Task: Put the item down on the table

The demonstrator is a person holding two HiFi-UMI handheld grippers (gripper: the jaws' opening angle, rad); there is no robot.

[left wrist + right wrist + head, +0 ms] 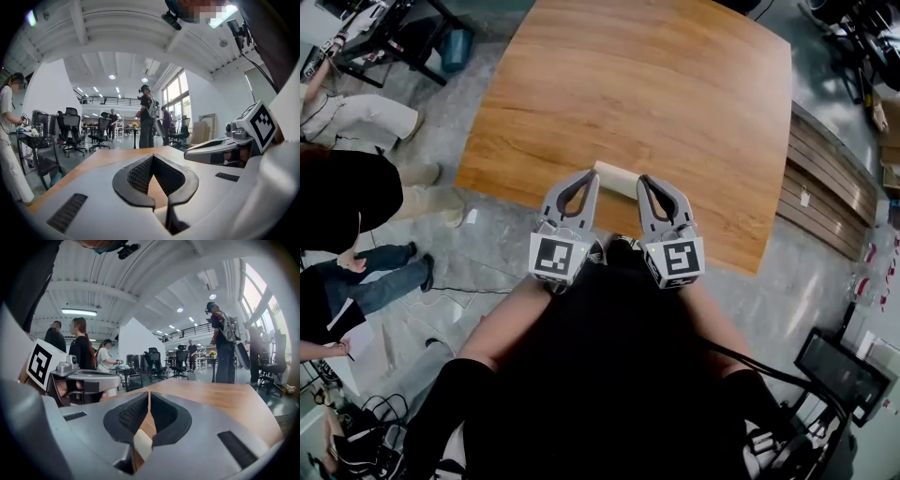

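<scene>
A pale wooden block (617, 178) lies flat on the brown wooden table (637, 84), close to its near edge. My left gripper (592, 174) hovers just left of the block and my right gripper (644, 178) just right of it, with the tips almost level with it. Both pairs of jaws are closed tip to tip with nothing between them. In the left gripper view the left gripper (153, 156) shows only bare tabletop through the loop of its jaws. In the right gripper view the right gripper (149, 393) is shut, and a pale piece of the block (143, 445) shows low behind the jaws.
Beyond the block the table stretches away from me. People (342, 192) sit or stand on the grey floor to the left. Wooden planks (825, 187) lie along the right side, and a black screen (844, 370) stands at the lower right. Office chairs (70, 131) stand further back.
</scene>
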